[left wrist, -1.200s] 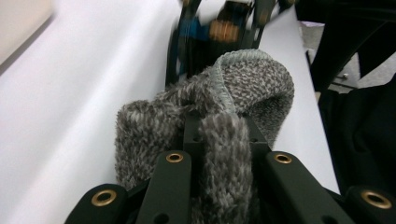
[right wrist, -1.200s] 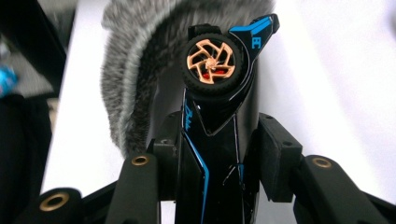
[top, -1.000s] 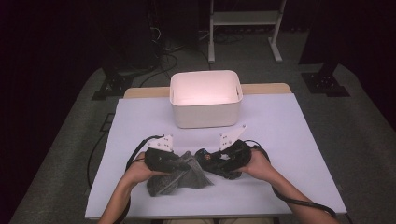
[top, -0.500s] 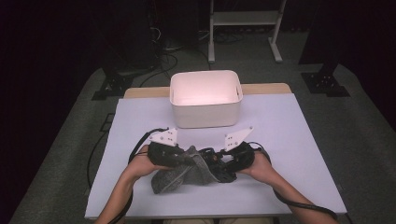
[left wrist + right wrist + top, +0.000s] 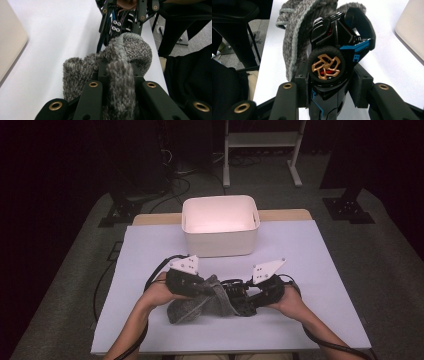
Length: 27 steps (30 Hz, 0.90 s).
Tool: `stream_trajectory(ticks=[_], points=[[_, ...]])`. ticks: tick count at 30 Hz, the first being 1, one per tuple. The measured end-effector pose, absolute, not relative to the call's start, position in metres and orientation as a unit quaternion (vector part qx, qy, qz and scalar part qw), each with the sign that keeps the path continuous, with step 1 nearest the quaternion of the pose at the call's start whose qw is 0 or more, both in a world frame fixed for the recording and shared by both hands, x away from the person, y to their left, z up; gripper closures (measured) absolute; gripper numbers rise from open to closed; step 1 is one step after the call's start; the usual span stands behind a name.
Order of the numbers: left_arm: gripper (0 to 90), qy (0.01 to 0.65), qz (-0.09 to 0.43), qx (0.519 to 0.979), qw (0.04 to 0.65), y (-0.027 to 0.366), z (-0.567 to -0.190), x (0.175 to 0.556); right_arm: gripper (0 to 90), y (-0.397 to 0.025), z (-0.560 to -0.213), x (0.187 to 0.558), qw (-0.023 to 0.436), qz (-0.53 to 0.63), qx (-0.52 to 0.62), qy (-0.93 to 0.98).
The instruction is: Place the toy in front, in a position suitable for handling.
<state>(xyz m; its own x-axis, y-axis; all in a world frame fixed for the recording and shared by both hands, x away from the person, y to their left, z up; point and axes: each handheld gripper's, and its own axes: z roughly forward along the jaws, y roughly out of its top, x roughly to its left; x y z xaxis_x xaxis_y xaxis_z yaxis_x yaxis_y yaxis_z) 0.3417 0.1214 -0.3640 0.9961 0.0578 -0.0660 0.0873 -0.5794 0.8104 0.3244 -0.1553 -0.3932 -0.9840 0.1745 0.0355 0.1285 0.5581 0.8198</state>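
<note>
Up top in the high view, one white bin [image 5: 220,225] sits at the far middle of the table [image 5: 325,265], and both hands work near the front edge. The left gripper [image 5: 204,291] is pinched on one grey knit sock [image 5: 192,306], which lies with its long axis running from near left up toward the middle. The right gripper [image 5: 245,302] comes in from the right, holding one black toy car [image 5: 235,295] just beside the sock's open end; sock and car touch.

Over in the left gripper view, the jaws are narrow, clamped on a fold of the sock [image 5: 117,72]. Its cuff bulges up toward the right gripper [image 5: 125,22] facing it, right at the sock.

Then the right gripper view: jaws set fairly wide, gripping the toy car [image 5: 337,60] by its sides. One wheel [image 5: 325,66] with bronze spokes faces the camera, and the car's long axis runs away from the lens, its far end at the sock [image 5: 299,32]. The bin [image 5: 412,25] corner shows far right.
</note>
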Motion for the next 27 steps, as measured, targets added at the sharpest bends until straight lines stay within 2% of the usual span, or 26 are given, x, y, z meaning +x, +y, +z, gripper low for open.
stream_trajectory(ticks=[15, 27], points=[[78.0, 0.011, -0.006, 0.885, 0.466, 0.121, -0.335, 0.336, 56.7, -0.135, -0.393, 0.32, 0.022, 0.465, 0.063, 0.883], [78.0, -0.04, -0.002, 0.901, 0.431, 0.069, -0.315, 0.337, 56.7, -0.131, -0.393, 0.318, 0.022, 0.463, 0.061, 0.884]])
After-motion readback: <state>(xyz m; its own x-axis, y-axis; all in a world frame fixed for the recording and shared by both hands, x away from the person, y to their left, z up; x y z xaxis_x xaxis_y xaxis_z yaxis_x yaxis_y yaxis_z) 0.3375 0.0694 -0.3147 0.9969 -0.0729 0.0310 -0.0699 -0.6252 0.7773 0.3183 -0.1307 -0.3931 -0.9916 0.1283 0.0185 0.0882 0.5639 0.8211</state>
